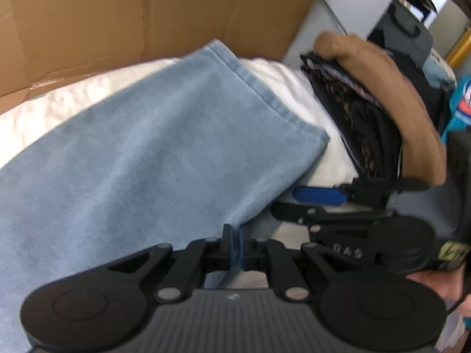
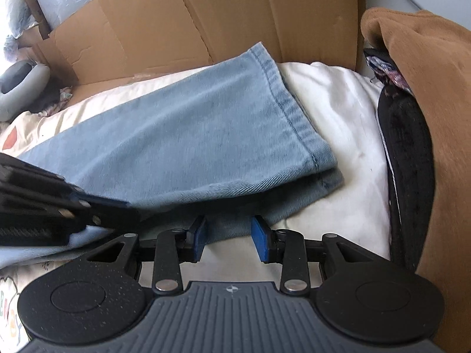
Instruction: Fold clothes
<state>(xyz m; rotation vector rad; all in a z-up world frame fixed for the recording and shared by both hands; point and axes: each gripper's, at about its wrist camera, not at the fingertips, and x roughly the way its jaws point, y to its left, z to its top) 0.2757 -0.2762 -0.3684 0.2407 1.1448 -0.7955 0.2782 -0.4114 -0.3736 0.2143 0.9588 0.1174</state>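
Note:
Light blue jeans [image 1: 141, 147] lie flat on a white sheet [image 1: 282, 82], hem toward the cardboard; they also show in the right wrist view [image 2: 188, 141]. My left gripper [image 1: 234, 250] is shut on the near edge of the jeans. It shows as a dark shape at the left of the right wrist view [image 2: 59, 206]. My right gripper [image 2: 229, 238] is open, its blue pads either side of the jeans' near edge, not closed on it. It shows in the left wrist view [image 1: 318, 203] to the right of the jeans.
A cardboard box wall [image 2: 206, 20] stands behind the bed. A stack of folded dark clothes [image 2: 406, 153] under a brown garment [image 2: 441, 103] sits at the right. A grey neck pillow [image 2: 20, 85] lies far left. A dark suitcase [image 1: 406, 32] stands beyond the bed.

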